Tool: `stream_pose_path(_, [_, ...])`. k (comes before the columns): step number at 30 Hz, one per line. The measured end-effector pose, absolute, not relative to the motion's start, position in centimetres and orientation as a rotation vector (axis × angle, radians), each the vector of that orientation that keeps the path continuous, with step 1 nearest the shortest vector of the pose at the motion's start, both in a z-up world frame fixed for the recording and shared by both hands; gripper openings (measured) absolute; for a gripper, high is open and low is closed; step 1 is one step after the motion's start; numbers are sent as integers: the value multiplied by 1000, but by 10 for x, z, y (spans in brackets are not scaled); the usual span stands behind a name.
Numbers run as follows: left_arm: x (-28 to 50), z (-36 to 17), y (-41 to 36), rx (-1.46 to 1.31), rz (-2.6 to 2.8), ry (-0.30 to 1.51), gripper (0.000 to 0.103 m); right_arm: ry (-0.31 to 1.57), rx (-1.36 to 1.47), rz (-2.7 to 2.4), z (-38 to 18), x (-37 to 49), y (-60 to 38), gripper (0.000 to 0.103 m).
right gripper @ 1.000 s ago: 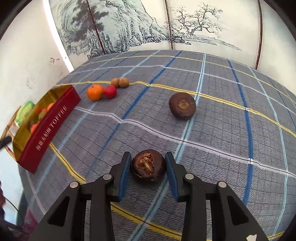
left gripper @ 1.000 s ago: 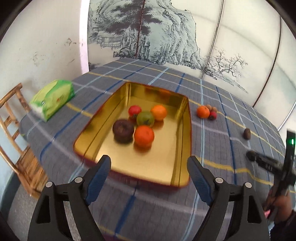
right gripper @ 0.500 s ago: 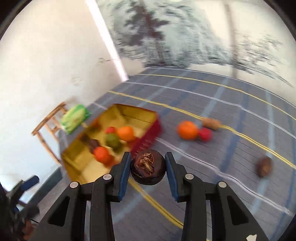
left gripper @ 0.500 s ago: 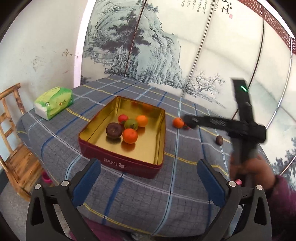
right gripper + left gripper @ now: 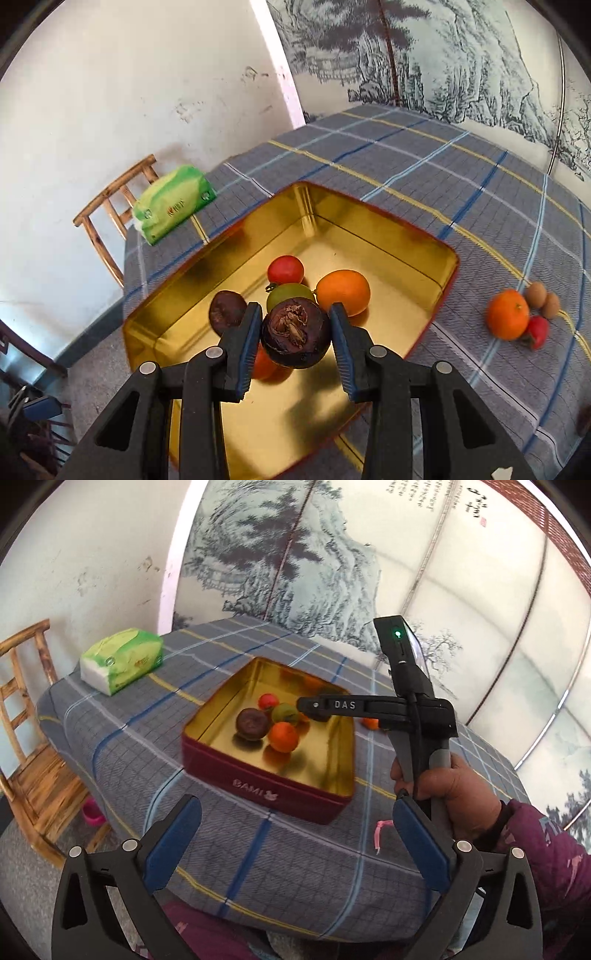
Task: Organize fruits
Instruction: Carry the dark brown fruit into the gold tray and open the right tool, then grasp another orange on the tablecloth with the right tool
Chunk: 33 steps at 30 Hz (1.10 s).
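The right gripper [image 5: 295, 343] pinches a dark mangosteen [image 5: 295, 338] directly above the gold tin [image 5: 417, 240], over its fruit cluster; the left gripper [image 5: 295, 842] hangs spread, nearside of the tin.

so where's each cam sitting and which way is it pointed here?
Left wrist: on the left tongs, back from the table's near edge, looking across at the red tin; own open blue fingers at the bottom, plus the person's hand holding the right tongs over the tin.
Right wrist: on the right tongs, above the tin, looking down into it past the dark fruit they grip.
Shared: tin, fruit inside it, green tissue pack, wooden chair.
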<state>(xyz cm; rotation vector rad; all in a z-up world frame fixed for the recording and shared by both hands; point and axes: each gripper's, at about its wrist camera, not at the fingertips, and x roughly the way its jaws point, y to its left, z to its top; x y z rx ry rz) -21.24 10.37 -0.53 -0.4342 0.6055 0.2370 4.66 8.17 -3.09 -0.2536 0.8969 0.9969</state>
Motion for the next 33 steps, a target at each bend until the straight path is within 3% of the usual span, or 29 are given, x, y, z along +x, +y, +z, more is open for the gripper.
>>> stream_pose_path(14, [-209,-13,113,-455,265,618,103,821,-165,936,-17,56,34,44])
stream_pose_path(22, [-198,-16,110,-430,250,630,103,845,-327,796,-28,107,-27,44])
stream_pose_path(33, [-185,-21,110,-402,274,661,103,847,-558,796,-51,148,17,46])
